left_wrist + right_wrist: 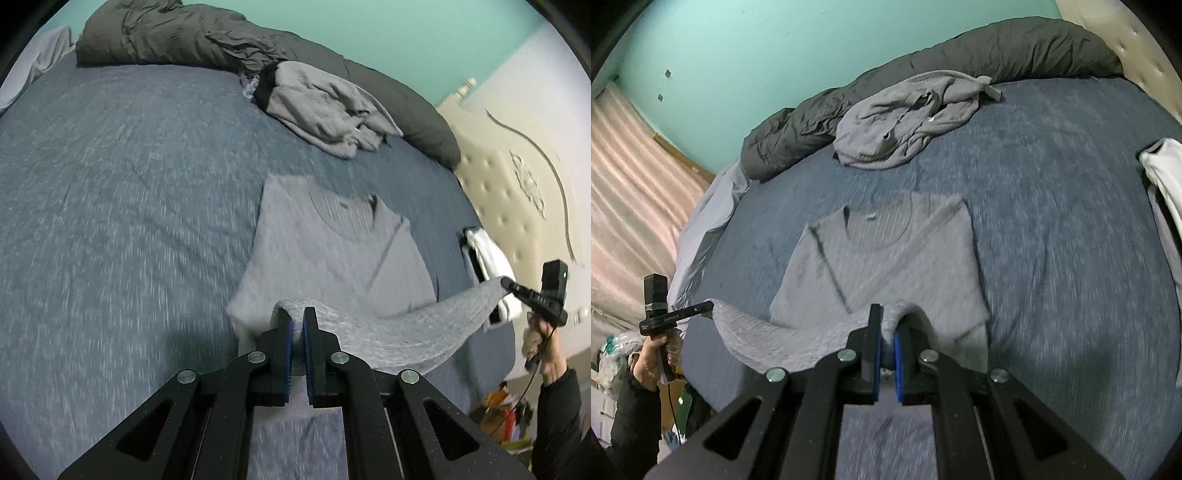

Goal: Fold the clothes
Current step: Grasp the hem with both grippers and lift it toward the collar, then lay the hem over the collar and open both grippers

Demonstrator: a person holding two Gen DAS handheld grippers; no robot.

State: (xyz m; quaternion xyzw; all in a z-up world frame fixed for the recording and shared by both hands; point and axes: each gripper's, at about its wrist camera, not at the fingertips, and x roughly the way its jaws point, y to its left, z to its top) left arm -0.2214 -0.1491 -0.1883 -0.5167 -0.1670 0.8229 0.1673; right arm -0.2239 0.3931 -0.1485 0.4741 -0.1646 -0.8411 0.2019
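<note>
Hem of grey T-shirt [332, 243] stretched between left hand-held gripper [297, 325] and right hand-held gripper [886, 325] — both clamped on it, collar straight ahead on bed [110, 184].

Your left claw [298, 322] is pinched tight on the bottom edge of the grey shirt [325, 251]. The shirt lies on the blue bed [110, 206], neck end far from you. Your right claw [506, 284] pinches the same edge near the bed's right side, lifting it. A crumpled grey top [325, 107] sits near the far edge.
</note>
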